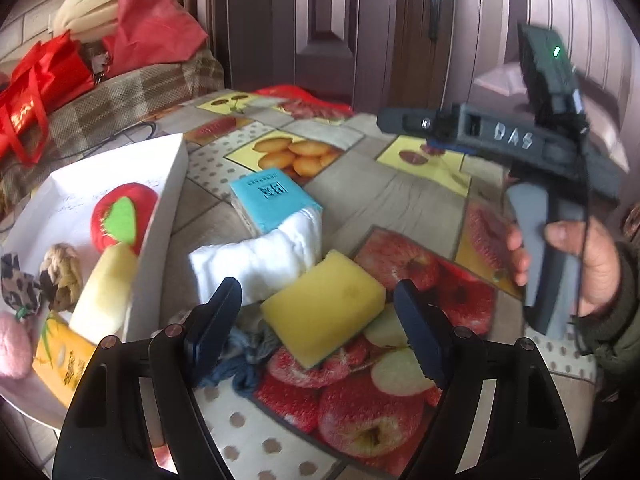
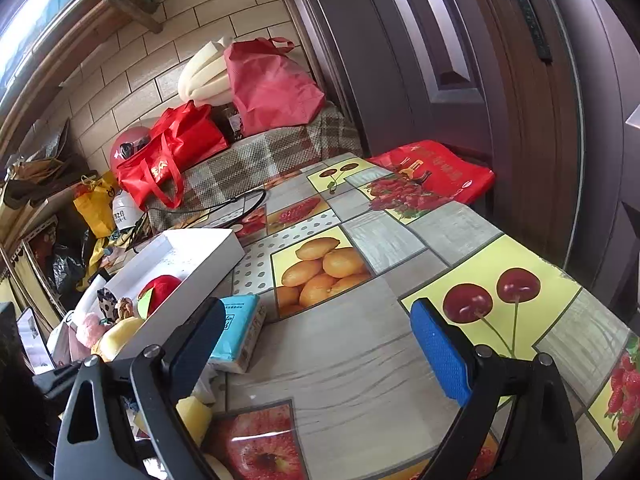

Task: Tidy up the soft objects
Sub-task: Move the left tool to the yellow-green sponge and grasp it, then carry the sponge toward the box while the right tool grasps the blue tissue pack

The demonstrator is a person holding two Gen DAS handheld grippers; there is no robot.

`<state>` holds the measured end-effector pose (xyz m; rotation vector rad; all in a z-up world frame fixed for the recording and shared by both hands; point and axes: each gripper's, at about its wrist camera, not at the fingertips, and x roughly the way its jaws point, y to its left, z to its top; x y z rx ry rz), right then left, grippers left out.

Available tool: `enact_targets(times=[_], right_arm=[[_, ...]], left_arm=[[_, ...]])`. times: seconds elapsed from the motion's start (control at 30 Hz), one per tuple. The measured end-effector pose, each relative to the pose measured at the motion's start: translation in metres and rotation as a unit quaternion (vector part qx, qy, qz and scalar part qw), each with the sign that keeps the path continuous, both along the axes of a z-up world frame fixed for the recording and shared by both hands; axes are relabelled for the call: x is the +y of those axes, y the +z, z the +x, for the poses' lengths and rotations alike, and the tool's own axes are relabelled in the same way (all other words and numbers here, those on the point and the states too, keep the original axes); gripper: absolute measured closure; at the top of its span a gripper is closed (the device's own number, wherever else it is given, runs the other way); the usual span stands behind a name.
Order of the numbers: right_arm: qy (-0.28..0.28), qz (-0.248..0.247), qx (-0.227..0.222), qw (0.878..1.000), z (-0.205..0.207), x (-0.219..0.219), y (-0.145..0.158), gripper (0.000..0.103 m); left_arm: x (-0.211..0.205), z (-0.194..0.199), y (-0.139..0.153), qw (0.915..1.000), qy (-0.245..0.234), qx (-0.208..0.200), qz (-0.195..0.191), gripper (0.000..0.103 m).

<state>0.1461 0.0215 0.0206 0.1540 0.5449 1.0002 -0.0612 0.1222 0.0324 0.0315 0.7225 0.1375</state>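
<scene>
Left gripper sits nearest, jaws spread wide and empty, hovering over the yellow sponge on the fruit-print tablecloth. Right gripper also spread and empty, aimed at bare cloth, off to the right.

Done so far, judging by the white box: red plush strawberry, pale yellow foam piece, braided rope knot, leopard-print scrunchie, pink fluffy item and orange packet lie in it or at its near end (box edge unclear there).

Left on the table: sponge, white folded cloth, blue tissue pack, dark blue fabric scrap. Roughly half to go; sponge looks like the next pick.
</scene>
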Motion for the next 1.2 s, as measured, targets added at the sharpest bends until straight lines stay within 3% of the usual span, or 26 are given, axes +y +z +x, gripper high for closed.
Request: enact_targets(times=[0.1,0.17,0.3,0.43,0.53,0.67,0.9,0.97,1.07,1.13,1.2], right_arm=[[0.000,0.005,0.017,1.000,0.006,-0.002,-0.003,0.009],[0.000,0.008,0.029,1.000,0.010,-0.003,-0.005,0.009],[0.007,0.002,0.033,0.999,0.011,0.000,-0.006,0.009],[0.030,-0.018,0.020,0.999,0.004,0.015,-0.004,0.009],[0.048,-0.032,0.044,0.997,0.007,0.034,-0.009,0.009],[0.081,-0.047,0.079,0.992,0.009,0.067,-0.016,0.010],[0.110,-0.111,0.039,0.987,-0.013,0.116,-0.012,0.015],[0.115,-0.136,0.035,0.983,-0.015,0.129,-0.015,0.025],[0.131,-0.171,0.021,0.976,-0.023,0.142,-0.019,0.039],[0.142,-0.172,0.011,0.975,-0.028,0.143,-0.018,0.054],[0.139,-0.164,0.016,0.977,-0.025,0.140,-0.018,0.054]], left_arm=[[-0.002,0.016,-0.013,0.9989,0.012,0.043,0.014,0.024],[-0.003,0.022,-0.017,0.9981,0.007,0.057,0.022,0.042],[-0.014,0.012,-0.017,0.9982,-0.016,0.045,0.037,0.051],[-0.029,-0.008,-0.009,0.9975,-0.028,0.010,0.064,0.051],[-0.028,-0.026,0.001,0.9972,-0.021,-0.028,0.066,0.051],[-0.002,-0.053,0.016,0.9943,0.030,-0.095,0.038,0.051],[0.039,-0.091,0.031,0.9753,0.135,-0.162,0.065,0.051],[0.050,-0.098,0.032,0.9710,0.157,-0.167,0.068,0.051],[0.072,-0.104,0.032,0.9679,0.180,-0.171,0.037,0.051],[0.081,-0.107,0.030,0.9660,0.191,-0.173,0.020,0.051],[0.083,-0.110,0.030,0.9637,0.199,-0.177,0.017,0.051]])
